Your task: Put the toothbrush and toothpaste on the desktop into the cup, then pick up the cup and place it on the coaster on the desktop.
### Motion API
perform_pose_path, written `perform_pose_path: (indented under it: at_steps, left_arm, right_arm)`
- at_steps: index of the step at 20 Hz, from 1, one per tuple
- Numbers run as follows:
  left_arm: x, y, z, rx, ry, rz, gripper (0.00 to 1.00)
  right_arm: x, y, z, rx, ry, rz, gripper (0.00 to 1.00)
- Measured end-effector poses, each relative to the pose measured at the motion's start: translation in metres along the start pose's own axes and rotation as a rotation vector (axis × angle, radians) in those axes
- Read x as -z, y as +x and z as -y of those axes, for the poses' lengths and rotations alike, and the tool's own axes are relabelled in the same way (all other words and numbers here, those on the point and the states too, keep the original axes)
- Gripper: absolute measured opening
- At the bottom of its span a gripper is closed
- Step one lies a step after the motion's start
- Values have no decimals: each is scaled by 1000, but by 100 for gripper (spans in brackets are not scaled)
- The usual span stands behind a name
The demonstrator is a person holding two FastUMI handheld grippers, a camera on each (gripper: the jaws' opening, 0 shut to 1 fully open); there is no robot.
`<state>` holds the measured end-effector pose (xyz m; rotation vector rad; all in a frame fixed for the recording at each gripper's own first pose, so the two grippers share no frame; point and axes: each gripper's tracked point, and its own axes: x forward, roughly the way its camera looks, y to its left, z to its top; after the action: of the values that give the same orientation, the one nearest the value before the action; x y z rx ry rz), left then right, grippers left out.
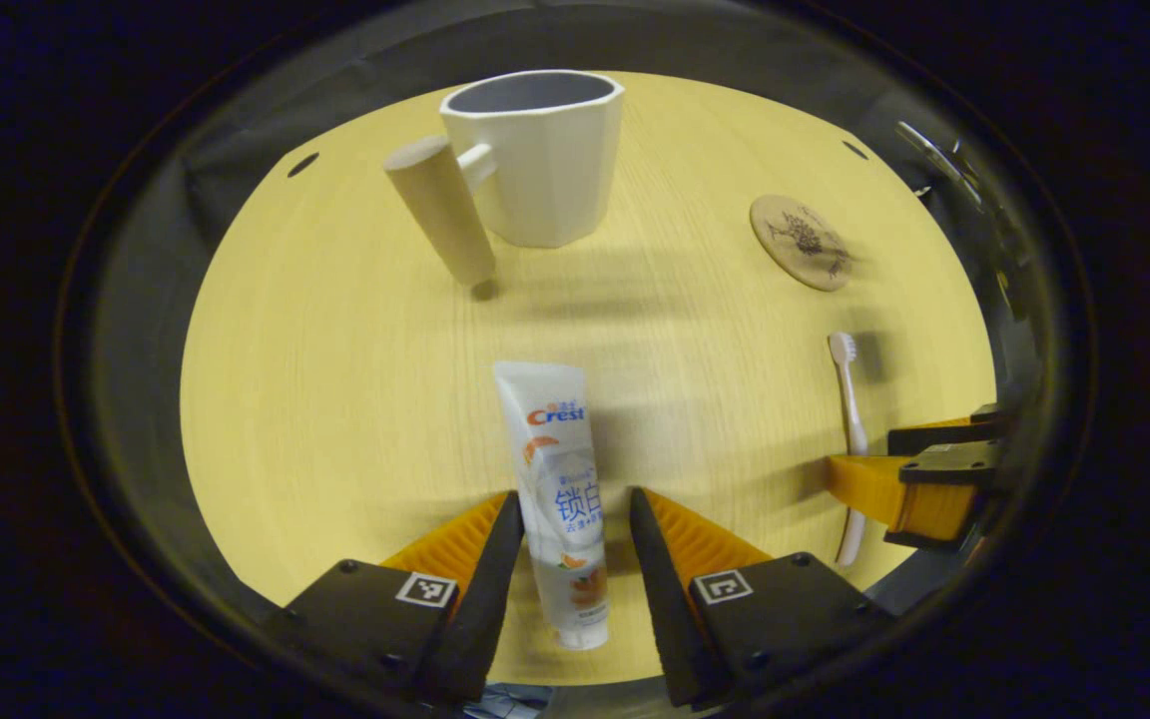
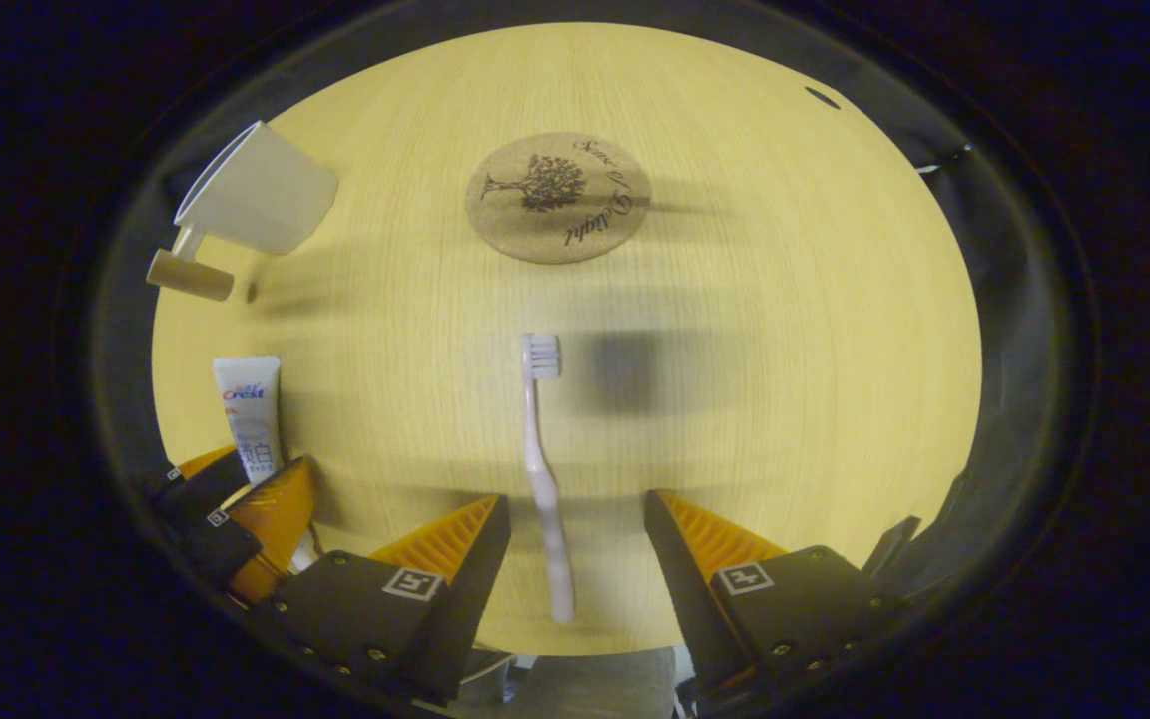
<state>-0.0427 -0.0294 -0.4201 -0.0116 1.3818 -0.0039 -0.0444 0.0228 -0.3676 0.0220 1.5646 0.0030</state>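
I have the left gripper [image 1: 567, 559] spread open astride the toothpaste tube [image 1: 558, 494], a finger on each side of its lower half and neither touching it that I can see. The tube lies flat on the desk [image 1: 335, 399], cap end toward me near the near edge, crimped end pointing at the cup [image 1: 538, 155]. The right gripper [image 2: 575, 559] is open as well, straddling the handle of the toothbrush [image 2: 543, 469], which lies flat with its bristle head pointing toward the cork coaster [image 2: 557, 197] farther back.

I expect the tube to be light and soft; squeezed mid-body it would dent and may slip on its glossy skin, so I would take it nearer the cap, where it is firmest. The toothbrush should be light and stiff but thin and low on the desk, so the fingers must come right down to the surface and close on the thicker part of the handle. The cup stands upright and empty toward the far left, its wooden peg handle [image 1: 440, 210] jutting sideways; it looks rigid and probably breakable.
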Motion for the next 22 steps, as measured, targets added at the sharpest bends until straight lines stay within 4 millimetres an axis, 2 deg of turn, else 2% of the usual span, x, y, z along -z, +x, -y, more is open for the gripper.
perform_pose_path:
  at_steps: [1, 2, 3, 5, 6, 7, 8, 9, 10, 12, 15, 18, 22]
  left_arm:
    - [-2, 1, 1, -4, 4, -3, 60]
    - [0, 0, 2, -7, 7, -12, 53]
    - [0, 0, 3, -9, 7, -17, 53]
    - [-2, 0, 3, -7, 1, -20, 47]
    - [-1, 0, 2, -7, 1, -23, 47]
    - [-2, -1, 3, -9, -6, -24, 43]
    - [-2, 0, 3, -11, -10, -18, 41]
    - [-1, -1, 3, -12, -18, -25, 35]
    - [-2, 0, 5, -6, -13, -24, 34]
    - [-2, -1, 4, -16, -14, -22, 23]
    - [-2, -1, 4, -12, -11, -27, 25]
    - [1, -6, 2, -15, -6, -50, 23]
    - [-13, -34, 11, 21, -6, 0, 25]
  right_arm:
    - [1, 4, 0, -4, 14, -4, 58]
    - [4, 4, 0, -6, 2, -20, 56]
    - [3, 3, 4, 7, -1, -13, 57]
    - [5, 4, 2, 6, 35, -7, 14]
    - [4, 0, 2, 2, 19, -5, 15]
    - [2, 6, 1, 8, 31, 11, 8]
    - [4, 3, 1, 5, 25, 8, 3]
    - [5, 4, 2, 4, 16, 5, 4]
    - [4, 4, 2, 0, 15, 6, 4]
    - [4, 3, 2, -11, 25, -2, 4]
    - [3, 3, 2, -17, 28, -7, 3]
    - [2, 3, 2, -20, 22, -4, 3]
    - [1, 4, 2, -24, 20, 0, 3]
